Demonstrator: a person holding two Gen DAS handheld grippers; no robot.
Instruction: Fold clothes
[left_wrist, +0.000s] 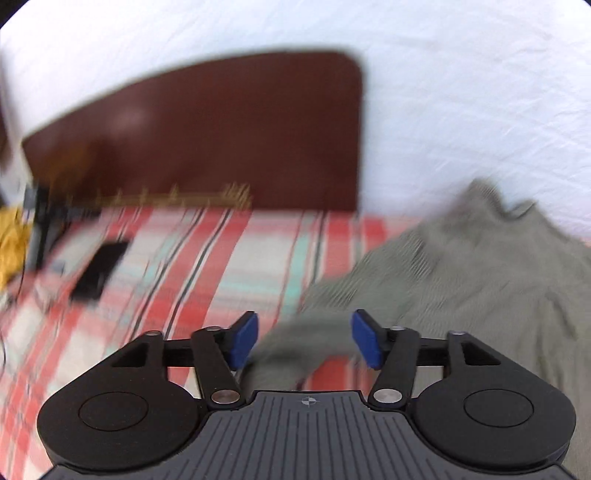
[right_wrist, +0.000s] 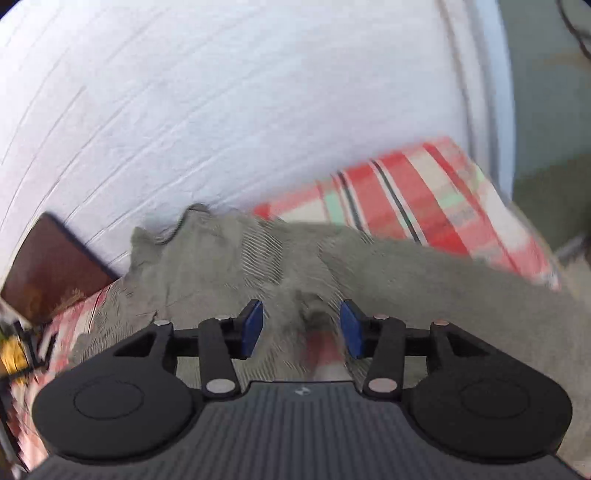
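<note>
Grey-green garment (left_wrist: 461, 266); red-mint plaid bedspread (left_wrist: 207, 258); dark-brown headboard (left_wrist: 221, 140)

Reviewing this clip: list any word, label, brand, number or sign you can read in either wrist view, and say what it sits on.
No readable words, brands or numbers in either view.
Left hand-held gripper: a small round crosshair mark on its ribbed body, a sign only, no letters.
Right hand-held gripper: a small pale mark on its ribbed body, too blurred to read.
Black flat object on the plaid bedspread: blurred, no text legible.
</note>
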